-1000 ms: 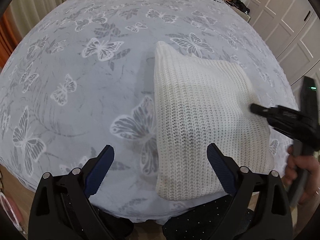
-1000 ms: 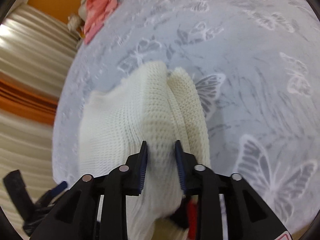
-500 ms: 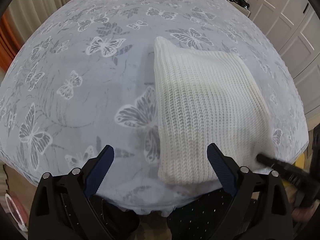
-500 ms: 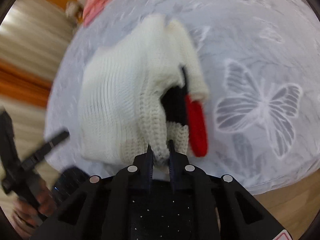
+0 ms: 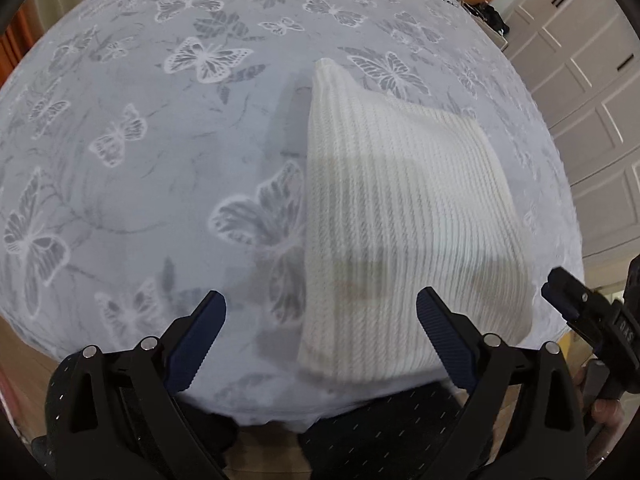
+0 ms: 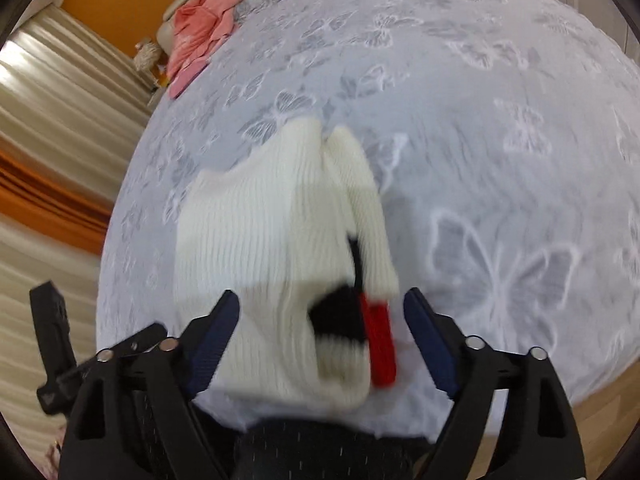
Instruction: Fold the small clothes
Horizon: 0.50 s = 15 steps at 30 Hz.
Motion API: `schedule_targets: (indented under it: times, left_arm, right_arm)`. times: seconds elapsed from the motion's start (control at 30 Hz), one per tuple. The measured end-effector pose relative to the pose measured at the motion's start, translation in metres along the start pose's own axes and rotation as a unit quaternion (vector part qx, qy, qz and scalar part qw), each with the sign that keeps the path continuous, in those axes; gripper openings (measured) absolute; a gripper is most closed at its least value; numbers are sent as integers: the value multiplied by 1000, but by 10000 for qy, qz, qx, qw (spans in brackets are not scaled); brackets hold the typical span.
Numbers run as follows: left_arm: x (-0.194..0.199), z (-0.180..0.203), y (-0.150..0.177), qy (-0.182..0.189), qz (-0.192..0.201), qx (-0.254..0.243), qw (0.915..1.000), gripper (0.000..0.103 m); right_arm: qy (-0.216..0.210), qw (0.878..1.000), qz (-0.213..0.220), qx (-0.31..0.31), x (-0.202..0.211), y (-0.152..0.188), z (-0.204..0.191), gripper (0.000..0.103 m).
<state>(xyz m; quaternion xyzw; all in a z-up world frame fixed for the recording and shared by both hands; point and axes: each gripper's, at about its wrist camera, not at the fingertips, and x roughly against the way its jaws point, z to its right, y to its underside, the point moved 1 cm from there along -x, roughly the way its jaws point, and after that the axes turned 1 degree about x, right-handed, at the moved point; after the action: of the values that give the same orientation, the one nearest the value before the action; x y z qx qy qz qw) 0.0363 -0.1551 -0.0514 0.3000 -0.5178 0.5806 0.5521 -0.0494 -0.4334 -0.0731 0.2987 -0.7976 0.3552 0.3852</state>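
A folded white knit sweater lies on the grey butterfly bedspread near the bed's front edge. In the right wrist view the sweater shows a black and red patch at its near end. My left gripper is open and empty, just short of the sweater's near left corner. My right gripper is open, its jaws apart on either side of the sweater's near end, holding nothing. The right gripper also shows at the right edge of the left wrist view.
A pink garment lies at the far end of the bed by a cushion. Striped curtains hang on the left. White wardrobe doors stand to the right. The bed's front edge is right under both grippers.
My right gripper has let go of the sweater's edge and opened wide. The sweater has dropped flat. My left gripper has stayed open and shifted slightly closer.
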Motion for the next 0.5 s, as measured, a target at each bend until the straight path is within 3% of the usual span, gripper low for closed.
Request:
schedule_targets:
  times: [0.17, 0.27, 0.33, 0.4, 0.47, 0.5]
  left_arm:
    - [-29, 2, -22, 207, -170, 251, 9993, 94]
    - [-59, -5, -32, 297, -459, 494, 9973, 97]
    - [-71, -11, -33, 493, -585, 693, 9947, 98]
    - [-83, -20, -33, 949, -872, 1086, 9857, 98]
    - [-88, -27, -32, 1383, -1033, 1453, 9742, 85]
    - [-87, -26, -33, 1688, -1105, 1466, 9684, 66]
  right_arm:
    - [280, 9979, -576, 104, -56, -15, 2, 85]
    - [-33, 9948, -994, -234, -88, -8, 14, 87]
    - [-115, 9952, -923, -315, -91, -3, 16, 87]
    - [-201, 9952, -848, -450, -91, 1, 20, 80]
    - [-373, 9945, -819, -540, -86, 2, 24, 59]
    - [-431, 9940, -816, -582, -82, 1, 26, 56]
